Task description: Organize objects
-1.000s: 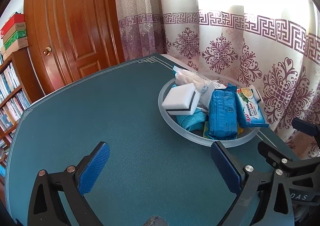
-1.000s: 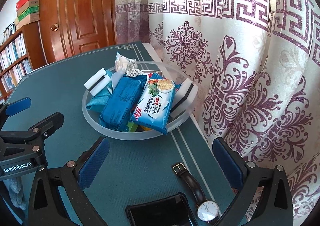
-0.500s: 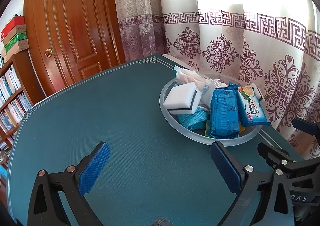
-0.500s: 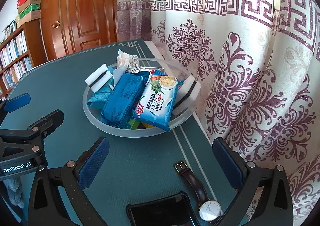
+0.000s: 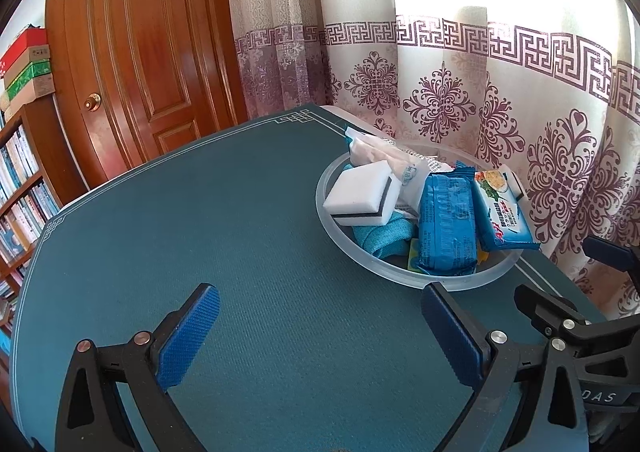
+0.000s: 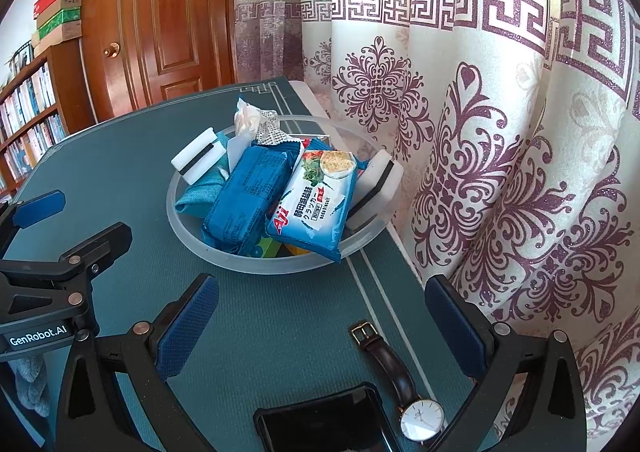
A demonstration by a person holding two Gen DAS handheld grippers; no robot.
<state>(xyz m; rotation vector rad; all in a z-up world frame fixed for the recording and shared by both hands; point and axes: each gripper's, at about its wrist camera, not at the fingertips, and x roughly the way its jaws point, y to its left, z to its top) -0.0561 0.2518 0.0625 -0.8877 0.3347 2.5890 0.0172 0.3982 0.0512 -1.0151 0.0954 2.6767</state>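
A clear round bowl (image 5: 448,282) (image 6: 256,262) sits on the teal table near the curtain. It holds a white sponge (image 5: 358,197) (image 6: 198,159), a second white sponge (image 6: 376,185), a dark blue snack pack (image 5: 446,223) (image 6: 248,197), a light blue cracker pack (image 5: 500,211) (image 6: 316,199), a teal cloth (image 5: 382,236) and a clear bag (image 5: 384,159). My left gripper (image 5: 320,332) is open and empty, short of the bowl. My right gripper (image 6: 322,328) is open and empty, over a wristwatch (image 6: 404,384) and a black phone (image 6: 324,426).
The teal table (image 5: 200,232) is edged by a patterned curtain (image 6: 500,131) at the right. A wooden door (image 5: 140,51) and a bookshelf (image 5: 20,191) with stacked boxes stand behind. The left gripper's body (image 6: 48,272) shows at the left of the right wrist view.
Both grippers have drawn back slightly from the bowl and tilted a little upward. Both stay open. Nothing on the table has moved.
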